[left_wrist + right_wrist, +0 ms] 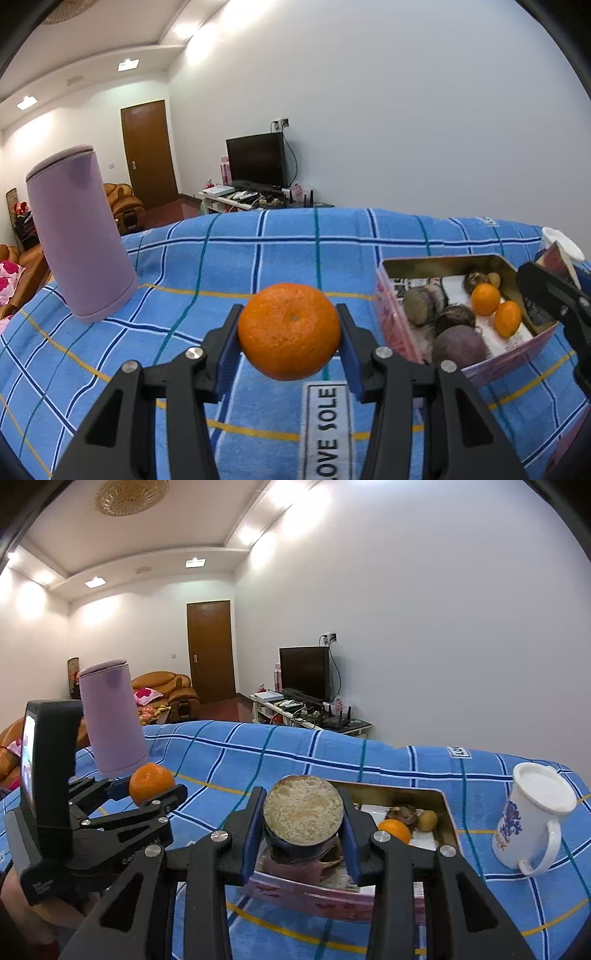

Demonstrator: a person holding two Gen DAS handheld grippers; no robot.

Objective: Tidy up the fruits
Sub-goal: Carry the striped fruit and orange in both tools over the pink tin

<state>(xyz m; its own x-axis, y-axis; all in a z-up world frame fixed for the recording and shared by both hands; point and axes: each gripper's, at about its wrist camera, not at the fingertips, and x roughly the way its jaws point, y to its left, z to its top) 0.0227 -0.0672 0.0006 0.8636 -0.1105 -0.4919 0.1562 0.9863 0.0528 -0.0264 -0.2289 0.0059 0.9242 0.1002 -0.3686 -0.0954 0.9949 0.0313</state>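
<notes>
We see a round orange mandarin [289, 331], a tall lilac cylindrical container [79, 236], a blue plaid cloth with yellow lines [229, 266], a pink-walled, gold-lined tin box [395, 325] and a white ceramic mug with blue print [532, 827].

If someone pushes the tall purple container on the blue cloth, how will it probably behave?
The purple container is tall on a small base, so a push near its top would probably tip it. The blue cloth under it looks soft and uneven, so it may catch instead of sliding. Its round body would likely roll once down.
</notes>
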